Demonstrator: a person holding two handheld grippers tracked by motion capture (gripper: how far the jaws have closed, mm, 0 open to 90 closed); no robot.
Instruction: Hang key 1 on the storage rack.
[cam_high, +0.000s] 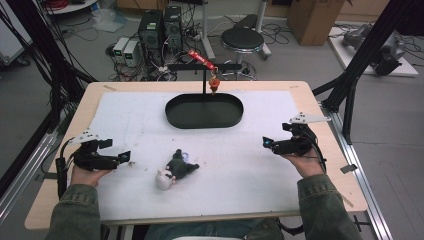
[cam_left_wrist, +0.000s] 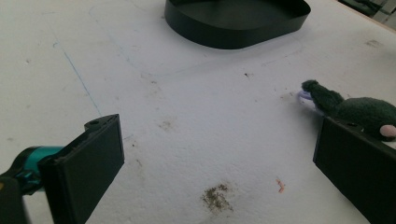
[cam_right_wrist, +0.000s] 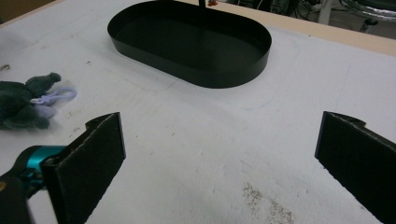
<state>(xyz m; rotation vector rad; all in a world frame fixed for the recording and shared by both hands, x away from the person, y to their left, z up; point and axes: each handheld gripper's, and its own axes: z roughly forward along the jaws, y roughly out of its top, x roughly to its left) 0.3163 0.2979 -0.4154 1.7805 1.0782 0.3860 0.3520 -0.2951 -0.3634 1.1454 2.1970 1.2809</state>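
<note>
White matting carries a plush toy (cam_high: 175, 169), its lilac clip (cam_right_wrist: 56, 97) clear beyond the right tool's (cam_right_wrist: 219, 154) wide-apart jaws.

A small dark green plush toy (cam_high: 176, 169) with a pale round head lies on its side on the white sheet, well in front of the black oval tray (cam_high: 204, 111). A little purple clip (cam_right_wrist: 55, 96) sits at its end nearest the tray.

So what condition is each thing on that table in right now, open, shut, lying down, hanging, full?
Left gripper: open, holding nothing, resting low over the white mat.
Right gripper: open, holding nothing.
Plush toy: lying on its side on the mat, untouched.
Black tray: upright, nothing lying in it.
Red keychain: hanging from the stand's crossbar above the tray.
</note>
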